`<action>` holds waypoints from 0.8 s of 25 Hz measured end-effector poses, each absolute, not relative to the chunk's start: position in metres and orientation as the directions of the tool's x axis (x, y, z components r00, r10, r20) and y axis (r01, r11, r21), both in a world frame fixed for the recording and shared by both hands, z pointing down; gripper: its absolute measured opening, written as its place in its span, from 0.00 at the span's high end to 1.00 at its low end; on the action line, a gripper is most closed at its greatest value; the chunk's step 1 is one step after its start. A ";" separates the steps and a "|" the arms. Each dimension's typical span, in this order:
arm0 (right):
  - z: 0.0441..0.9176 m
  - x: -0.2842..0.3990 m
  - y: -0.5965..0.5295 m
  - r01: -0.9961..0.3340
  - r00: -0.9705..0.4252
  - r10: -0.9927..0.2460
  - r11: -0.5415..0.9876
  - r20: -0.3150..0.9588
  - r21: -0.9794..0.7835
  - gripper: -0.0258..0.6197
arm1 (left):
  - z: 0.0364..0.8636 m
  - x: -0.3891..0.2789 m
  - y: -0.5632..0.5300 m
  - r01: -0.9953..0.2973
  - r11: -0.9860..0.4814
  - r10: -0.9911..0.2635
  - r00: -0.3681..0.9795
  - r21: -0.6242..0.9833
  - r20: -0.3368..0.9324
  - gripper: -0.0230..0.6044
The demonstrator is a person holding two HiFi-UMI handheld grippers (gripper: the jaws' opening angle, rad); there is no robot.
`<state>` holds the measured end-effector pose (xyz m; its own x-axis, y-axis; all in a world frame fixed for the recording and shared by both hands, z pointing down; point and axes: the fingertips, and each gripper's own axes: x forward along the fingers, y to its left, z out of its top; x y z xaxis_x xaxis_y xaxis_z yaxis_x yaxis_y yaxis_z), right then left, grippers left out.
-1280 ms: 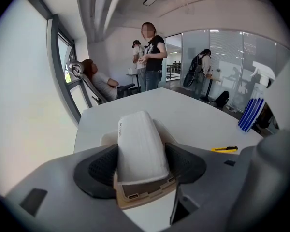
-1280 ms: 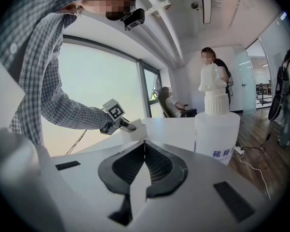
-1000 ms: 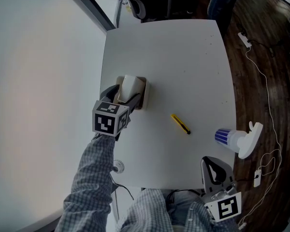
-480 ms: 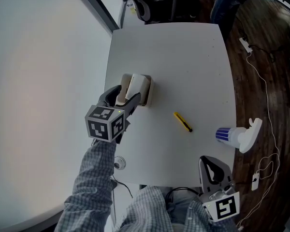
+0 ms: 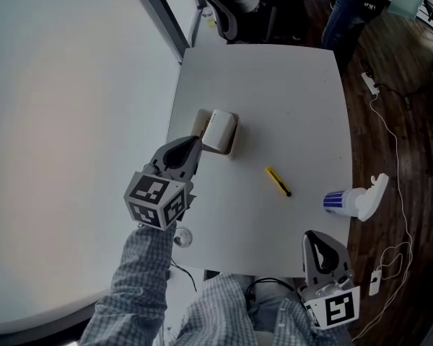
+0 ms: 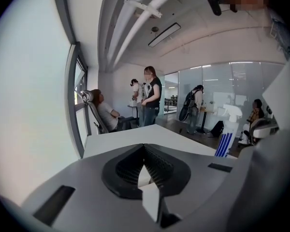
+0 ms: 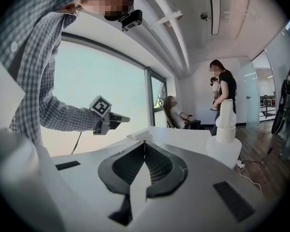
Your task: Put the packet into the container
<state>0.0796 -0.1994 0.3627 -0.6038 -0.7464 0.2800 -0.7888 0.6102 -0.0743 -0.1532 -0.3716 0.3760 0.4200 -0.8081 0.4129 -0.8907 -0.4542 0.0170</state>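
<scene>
Near container (image 5: 234, 137), left fingers (image 5: 183, 152) just closed, empty

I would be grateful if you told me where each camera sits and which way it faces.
Head view: on the person's head, facing steeply down at the table; shows the left sleeve, left tongs, right tongs.
Left gripper view: on the left tongs, which have just closed empty, facing across the table toward a glass wall; shows only its jaws.
Right gripper view: on the right tongs, shut, facing the window; shows the left sleeve.
Shared: the spray bottle appears in all three.
</scene>
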 end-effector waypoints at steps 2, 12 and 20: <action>0.359 0.080 -0.198 -0.787 -0.605 -0.746 0.614 0.278 -0.063 0.94 | 0.362 -0.156 -0.365 -0.891 -0.453 -0.818 0.434 0.044 0.377 0.95; 0.322 0.077 -0.207 -0.780 -0.612 -0.763 0.625 0.209 -0.004 0.94 | 0.309 -0.165 -0.325 -0.896 -0.422 -0.860 0.443 0.136 0.254 0.95; 0.302 0.077 -0.215 -0.780 -0.612 -0.774 0.625 0.162 0.042 0.94 | 0.297 -0.155 -0.292 -0.887 -0.436 -0.857 0.460 0.148 0.231 0.95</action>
